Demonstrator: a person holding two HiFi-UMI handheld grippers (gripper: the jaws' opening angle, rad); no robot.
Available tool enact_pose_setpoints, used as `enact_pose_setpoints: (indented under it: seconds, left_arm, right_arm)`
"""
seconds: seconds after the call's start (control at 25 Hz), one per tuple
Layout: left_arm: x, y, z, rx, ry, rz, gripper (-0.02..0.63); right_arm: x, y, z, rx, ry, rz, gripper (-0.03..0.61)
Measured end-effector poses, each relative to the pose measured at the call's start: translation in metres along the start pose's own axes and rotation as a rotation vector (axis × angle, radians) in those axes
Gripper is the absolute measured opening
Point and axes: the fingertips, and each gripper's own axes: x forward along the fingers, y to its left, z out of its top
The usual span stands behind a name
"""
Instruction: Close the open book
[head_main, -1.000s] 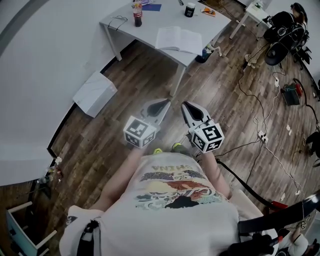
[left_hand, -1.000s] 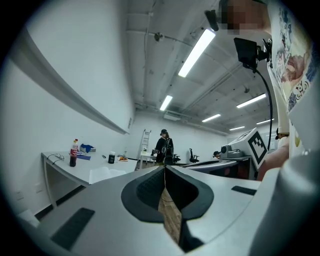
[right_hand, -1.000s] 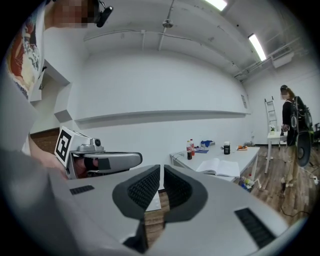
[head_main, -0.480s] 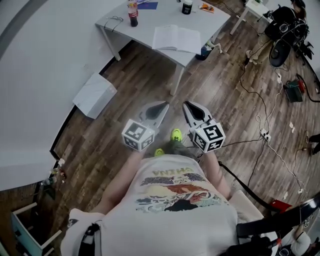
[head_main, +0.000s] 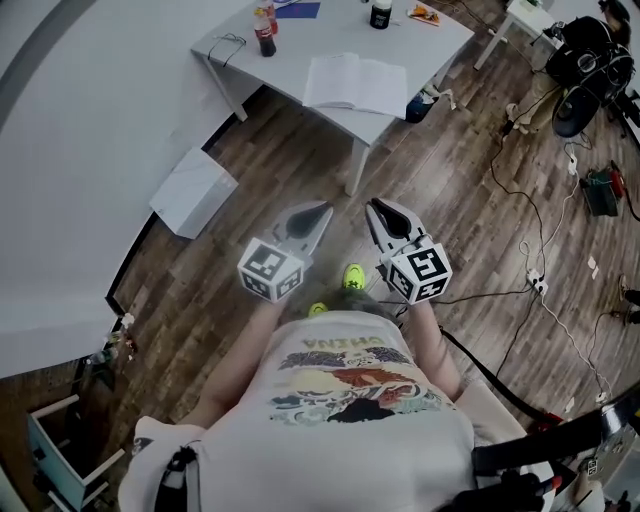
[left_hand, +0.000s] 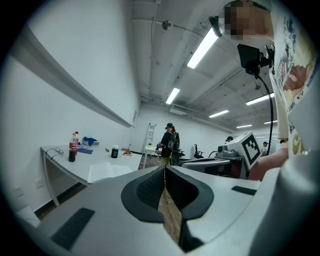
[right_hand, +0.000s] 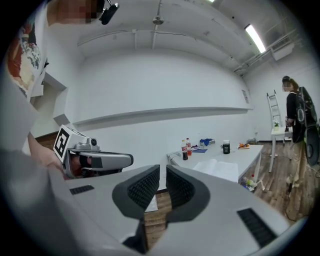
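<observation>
The open book (head_main: 355, 83) lies flat, pages up, on the near edge of the grey table (head_main: 300, 50), far ahead of me. It also shows as a white spread in the left gripper view (left_hand: 107, 171) and the right gripper view (right_hand: 220, 169). My left gripper (head_main: 322, 210) and right gripper (head_main: 375, 207) hang side by side over the wooden floor, well short of the table. Both point toward it. Each is shut with nothing between its pads. The left gripper (left_hand: 164, 167) shows its jaws pressed together; the right gripper (right_hand: 163, 172) shows only a thin slit.
On the table stand a cola bottle (head_main: 264, 32), a black cup (head_main: 380, 14) and a blue item (head_main: 300, 10). A white box (head_main: 193, 190) lies on the floor by the wall at left. Cables (head_main: 520, 215) trail across the floor at right. A person (left_hand: 170, 145) stands beyond the table.
The person holding the grippers has stepped forward; a green shoe now shows under the grippers. Both grippers stay shut and side by side, carried toward the table.
</observation>
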Motion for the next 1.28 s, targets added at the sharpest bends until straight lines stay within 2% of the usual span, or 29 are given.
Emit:
enact_pose_setpoints:
  seconds: [0.36, 0.56, 0.72, 0.96, 1.28]
  left_arm:
    - [0.070, 0.019, 0.014, 0.022, 0.002, 0.052, 0.012]
    - [0.102, 0.028, 0.015, 0.012, 0.022, 0.045, 0.012]
    - [0.120, 0.040, 0.017, 0.019, 0.025, 0.072, 0.012]
    - [0.137, 0.045, 0.018, 0.030, 0.020, 0.090, 0.012]
    - [0.148, 0.072, 0.023, 0.033, 0.019, 0.106, 0.012]
  right_arm:
    - [0.022, -0.072, 0.015, 0.002, 0.002, 0.047, 0.034]
    - [0.038, -0.103, 0.017, 0.005, 0.010, 0.073, 0.034]
    - [0.049, -0.120, 0.015, 0.007, 0.021, 0.103, 0.034]
    - [0.051, -0.143, 0.010, 0.028, 0.026, 0.100, 0.034]
    - [0.078, -0.156, 0.017, 0.018, 0.042, 0.112, 0.034]
